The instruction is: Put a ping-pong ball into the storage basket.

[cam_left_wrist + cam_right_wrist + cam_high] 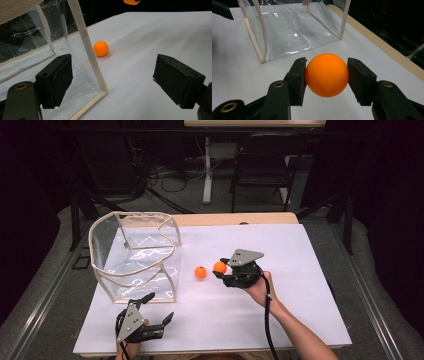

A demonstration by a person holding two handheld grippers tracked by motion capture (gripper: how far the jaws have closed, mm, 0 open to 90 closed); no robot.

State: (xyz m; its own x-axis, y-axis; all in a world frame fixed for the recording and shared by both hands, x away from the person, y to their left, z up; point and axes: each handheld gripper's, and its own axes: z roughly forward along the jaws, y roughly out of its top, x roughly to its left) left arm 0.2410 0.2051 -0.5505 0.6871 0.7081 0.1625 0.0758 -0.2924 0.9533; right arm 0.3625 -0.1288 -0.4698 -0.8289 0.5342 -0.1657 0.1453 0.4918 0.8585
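Black fingers [297, 80] of the right gripper [327, 75] are pressing both sides of an orange ball [327, 74], holding it at the centre of the high view, above the white worktop [280, 250]. Left gripper [159, 309], at lower left, is sitting with fingers spread wide and holding nothing, straddling the near corner of a clear plastic bag [135, 255]. Second orange ball [200, 272] is lying on the worktop, between the bag and the held ball.
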